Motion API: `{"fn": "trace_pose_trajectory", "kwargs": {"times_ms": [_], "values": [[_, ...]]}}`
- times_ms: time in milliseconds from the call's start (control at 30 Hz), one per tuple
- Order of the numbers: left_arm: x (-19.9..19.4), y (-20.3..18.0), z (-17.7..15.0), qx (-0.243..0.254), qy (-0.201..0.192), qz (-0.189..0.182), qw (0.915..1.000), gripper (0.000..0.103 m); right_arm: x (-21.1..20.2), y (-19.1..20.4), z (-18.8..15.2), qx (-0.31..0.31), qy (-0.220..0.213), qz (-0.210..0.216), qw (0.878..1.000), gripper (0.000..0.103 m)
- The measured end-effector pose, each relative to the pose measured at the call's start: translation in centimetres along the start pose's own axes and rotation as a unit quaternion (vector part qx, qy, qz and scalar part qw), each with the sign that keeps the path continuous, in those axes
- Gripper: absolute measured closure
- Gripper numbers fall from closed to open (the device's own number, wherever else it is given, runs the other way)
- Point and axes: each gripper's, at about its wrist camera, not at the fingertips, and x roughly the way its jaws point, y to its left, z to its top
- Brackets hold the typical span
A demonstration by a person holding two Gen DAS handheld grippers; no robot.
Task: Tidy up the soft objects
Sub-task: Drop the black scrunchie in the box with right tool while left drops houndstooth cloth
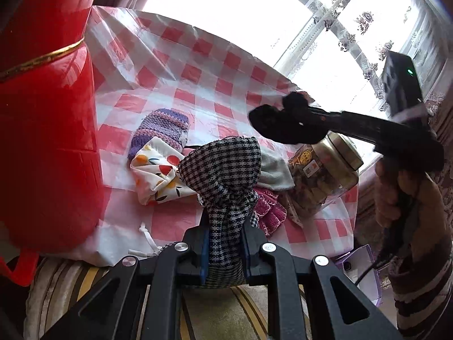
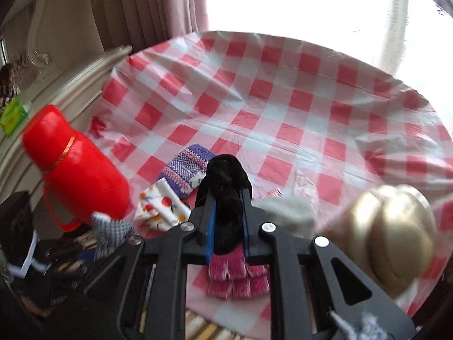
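Jaws of left gripper [image 1: 225, 243] clamped on houndstooth cloth [image 1: 223, 170], lifted above near edge of checkered counter [image 1: 198, 65]. Beyond it: purple knit sock [image 1: 161, 130], fruit-print pouch [image 1: 155, 175], grey cloth [image 1: 276, 171], pink knit piece [image 1: 269, 209], gold-lidded jar [image 1: 322, 175]. Red thermos [image 1: 48, 141] at left. Right gripper [image 1: 271, 113] in air at right, gripping black fuzzy piece [image 1: 296, 100].

Right wrist view: jaws of right gripper [image 2: 228, 218] pinched on black fuzzy piece [image 2: 226, 198], over pink knit piece [image 2: 239, 274]. Houndstooth cloth [image 2: 110, 232] low left, blurred.
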Motion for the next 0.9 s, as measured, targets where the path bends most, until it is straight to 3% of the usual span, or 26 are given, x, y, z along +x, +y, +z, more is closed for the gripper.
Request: {"fn": "trace_pose_trajectory", "kwargs": {"times_ms": [233,433,700,900], "values": [[-1.5,-3.1,0.0,0.019,-0.008,-0.021,0.9996,0.085,-9.6,-5.0,-6.4,0.064,-0.020,-0.017,0.998,0.085],[-1.4,-8.3,-0.3,0.058,0.000,-0.063,0.9963,0.085,-15.8,-10.2,-13.5,0.140,-0.026,-0.069,0.987,0.085],[-1.5,-14.9,-0.8,0.114,0.008,-0.095,0.9889,0.085,-18.5,-15.3,-22.9,0.244,0.002,-0.094,0.965,0.085],[-1.7,-19.1,-1.5,0.152,0.011,-0.106,0.9826,0.085,-17.0,-16.5,-28.2,0.288,0.045,-0.066,0.954,0.085]]}}
